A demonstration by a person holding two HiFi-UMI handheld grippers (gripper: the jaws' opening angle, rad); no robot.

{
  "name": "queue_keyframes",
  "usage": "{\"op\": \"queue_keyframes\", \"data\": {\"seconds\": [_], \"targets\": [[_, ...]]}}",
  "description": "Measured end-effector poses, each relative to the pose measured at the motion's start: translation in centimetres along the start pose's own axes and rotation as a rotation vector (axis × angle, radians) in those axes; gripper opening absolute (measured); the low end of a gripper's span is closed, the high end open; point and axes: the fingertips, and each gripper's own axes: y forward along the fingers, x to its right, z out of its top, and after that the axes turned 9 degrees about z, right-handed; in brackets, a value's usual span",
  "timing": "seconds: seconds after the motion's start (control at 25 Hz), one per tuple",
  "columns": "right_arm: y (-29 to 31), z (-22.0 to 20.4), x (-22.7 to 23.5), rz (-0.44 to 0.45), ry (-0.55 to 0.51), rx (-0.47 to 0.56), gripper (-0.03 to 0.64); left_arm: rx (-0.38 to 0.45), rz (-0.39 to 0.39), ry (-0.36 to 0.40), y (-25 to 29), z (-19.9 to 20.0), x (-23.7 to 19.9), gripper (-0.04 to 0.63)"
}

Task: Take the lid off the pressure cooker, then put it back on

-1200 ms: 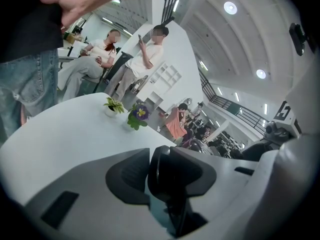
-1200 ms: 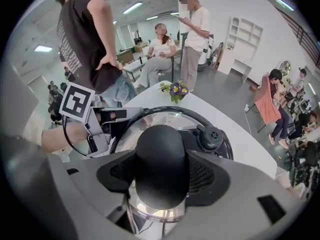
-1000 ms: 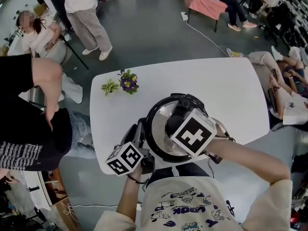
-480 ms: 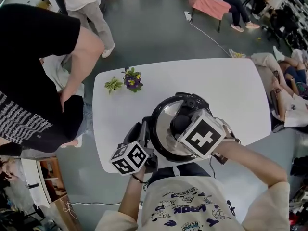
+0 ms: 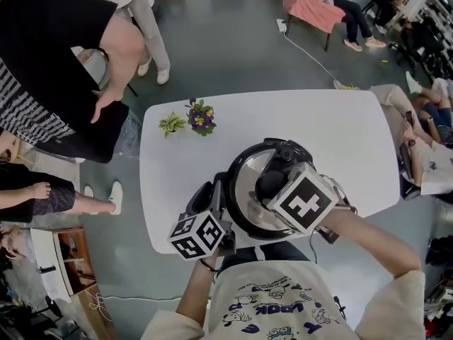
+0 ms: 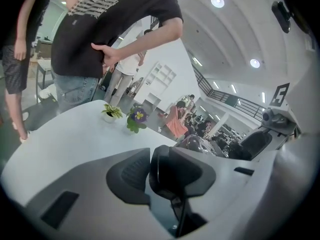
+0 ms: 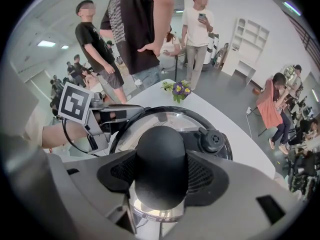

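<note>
You had the pressure cooker (image 5: 241, 222) standing close to the near edge of the white bench (image 5: 340, 133), about midway along it, with the lid (image 5: 244, 179) seated on the pot. Your right gripper (image 5: 272, 186) came in from the near right, and its view showed both jaws clenched on the black round knob (image 7: 161, 159) at the lid's centre, the pads pressed flat against either side of it. Your left gripper (image 5: 211, 198) was at the cooker's left flank, jaws closed on the black side handle (image 6: 172, 171), which looked like a bracing hold on the body. What the next move hung on was this: the knob sat squarely between the right jaws, dead centre of the lid. The black bar ran from it towards the far edge and ended at the valve (image 7: 212, 140). So the right gripper was the one placed to work the lid, the left to resist it. If the lid was locked, it would likely have needed a turn about the knob before lifting straight up. The two potted plants (image 5: 191, 120) near the far left corner stood well apart from all this.
</note>
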Motion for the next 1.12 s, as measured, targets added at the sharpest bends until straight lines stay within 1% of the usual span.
{"op": "queue_keyframes", "data": {"seconds": [0.16,0.28,0.4,0.6,0.84,0.96,1.12], "targets": [[-0.3,0.3,0.2,-0.013,-0.008,-0.006,0.295,-0.005,-0.008,-0.004,-0.3,0.1,-0.1,0.13],[-0.4,0.3,-0.6,0.035,0.021,0.001,0.295,-0.007,-0.007,-0.001,-0.5,0.0,-0.1,0.13],[-1.0,0.6,0.1,-0.001,-0.006,0.006,0.295,-0.008,-0.003,-0.002,-0.9,-0.1,-0.3,0.13],[-2.0,0.8,0.2,0.009,-0.01,0.023,0.295,0.006,0.007,0.007,-1.5,0.2,-0.5,0.13],[-3.7,0.8,0.6,0.025,0.022,0.073,0.295,0.066,0.013,0.041,-2.4,1.9,-0.3,0.13],[-4.8,0.5,1.3,0.01,0.044,0.106,0.295,0.104,0.009,0.072,-2.9,3.1,0.5,0.126],[-6.2,-0.5,3.0,-0.003,0.101,0.136,0.294,0.151,-0.006,0.123,-3.2,4.8,2.3,0.122]]}}
